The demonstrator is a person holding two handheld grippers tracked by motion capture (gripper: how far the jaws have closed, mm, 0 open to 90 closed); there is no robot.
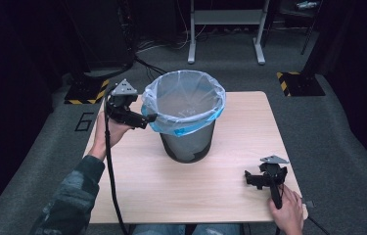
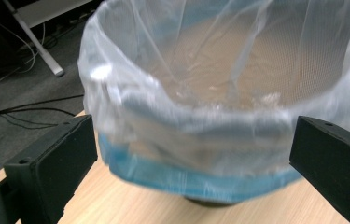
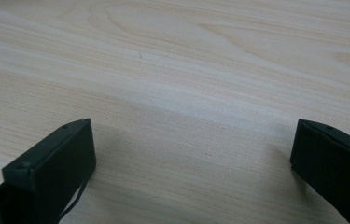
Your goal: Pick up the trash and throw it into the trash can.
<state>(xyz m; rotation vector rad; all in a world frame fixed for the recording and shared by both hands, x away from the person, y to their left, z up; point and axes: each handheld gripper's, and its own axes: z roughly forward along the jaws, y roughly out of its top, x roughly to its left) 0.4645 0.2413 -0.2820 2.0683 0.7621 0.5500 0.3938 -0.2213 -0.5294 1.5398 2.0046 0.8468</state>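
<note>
Reaching toward the bin's [image 1: 187, 139] near-left rim, the left tongs [image 1: 148, 119] hung open, jaws spread wide and level, just beside the clear liner [image 2: 196, 116] and its blue folded-over band. The bin stood upright mid-table [image 1: 230, 191], straight ahead of those jaws. The right tongs [image 1: 254, 180], also open, rested low at the table's front right, well apart from it.

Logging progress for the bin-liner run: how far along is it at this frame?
Done: the clear liner sits inside the bin, its blue-edged top folded over the rim. In hand: the left gripper, jaws open, is at the folded edge on the bin's left side, gripping nothing yet. The right gripper rests open near the table's front right. Left: whatever handling of that edge follows.
</note>
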